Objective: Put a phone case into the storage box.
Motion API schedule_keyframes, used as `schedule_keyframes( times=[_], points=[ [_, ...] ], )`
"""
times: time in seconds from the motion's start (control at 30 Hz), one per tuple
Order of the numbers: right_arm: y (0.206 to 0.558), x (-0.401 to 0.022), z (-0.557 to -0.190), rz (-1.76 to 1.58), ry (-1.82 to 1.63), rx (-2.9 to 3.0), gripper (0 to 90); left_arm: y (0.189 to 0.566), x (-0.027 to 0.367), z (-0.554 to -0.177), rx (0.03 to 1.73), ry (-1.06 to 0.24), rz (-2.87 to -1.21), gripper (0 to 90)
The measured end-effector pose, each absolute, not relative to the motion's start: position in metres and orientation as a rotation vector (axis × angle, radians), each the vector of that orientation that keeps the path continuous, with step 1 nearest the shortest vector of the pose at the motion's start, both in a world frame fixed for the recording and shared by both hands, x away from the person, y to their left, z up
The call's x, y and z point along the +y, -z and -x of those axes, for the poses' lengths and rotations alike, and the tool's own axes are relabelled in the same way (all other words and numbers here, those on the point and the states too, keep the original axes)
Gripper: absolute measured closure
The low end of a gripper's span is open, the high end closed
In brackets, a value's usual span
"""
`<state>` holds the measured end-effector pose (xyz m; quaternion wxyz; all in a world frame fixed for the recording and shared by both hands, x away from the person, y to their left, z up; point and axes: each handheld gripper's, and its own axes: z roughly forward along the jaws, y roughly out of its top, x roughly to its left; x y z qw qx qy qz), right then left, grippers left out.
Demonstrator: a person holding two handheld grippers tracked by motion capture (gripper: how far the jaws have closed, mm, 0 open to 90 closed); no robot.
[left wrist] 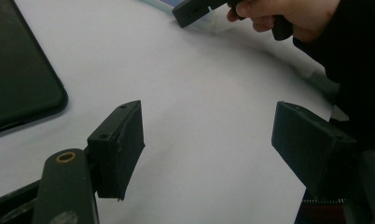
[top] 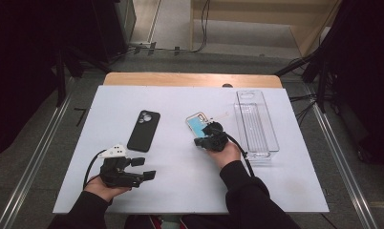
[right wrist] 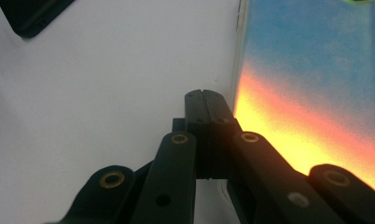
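Observation:
A black phone (top: pixel 144 130) lies face down at the table's middle left; its corner shows in the left gripper view (left wrist: pixel 17 84). A second phone with a blue, yellow and red back (top: pixel 197 125) lies at the middle right and looms large in the right gripper view (right wrist: pixel 311 84). My right gripper (top: pixel 203 135) is shut, its two pads pressed together with nothing between them, tips at that phone's left edge (right wrist: pixel 205 100). My left gripper (top: pixel 143 168) rests near the front left, open, with bare table between its jaws (left wrist: pixel 206 140).
A clear plastic box (top: pixel 255 125) stands at the right of the white table (top: pixel 190 191). A wooden strip (top: pixel 190 79) runs along the far edge. Metal rails flank the table on both sides.

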<state>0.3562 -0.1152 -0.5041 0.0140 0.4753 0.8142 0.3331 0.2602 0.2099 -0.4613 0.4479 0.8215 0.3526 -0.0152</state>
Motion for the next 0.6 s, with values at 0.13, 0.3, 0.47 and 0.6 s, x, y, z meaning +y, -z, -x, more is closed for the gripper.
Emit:
schedule_keyframes(
  times=[0.13,0.3,0.47,0.6],
  points=[
    [0.499,-0.119,-0.354,-1.448,-1.137,2.546,86.7,0.461,0.210,-0.260,0.874,0.039,-2.033,25.4],
    [0.471,-0.131,-0.334,-1.343,-1.244,2.553,78.8,0.462,0.211,-0.261,0.879,0.041,-2.029,25.4],
    [0.457,-0.151,-0.319,-1.309,-1.267,2.591,58.7,0.461,0.209,-0.260,0.874,0.041,-2.028,25.4],
    [0.452,-0.160,-0.312,-1.286,-1.272,2.603,47.3,0.461,0.210,-0.260,0.875,0.044,-2.020,25.4]
  ],
)
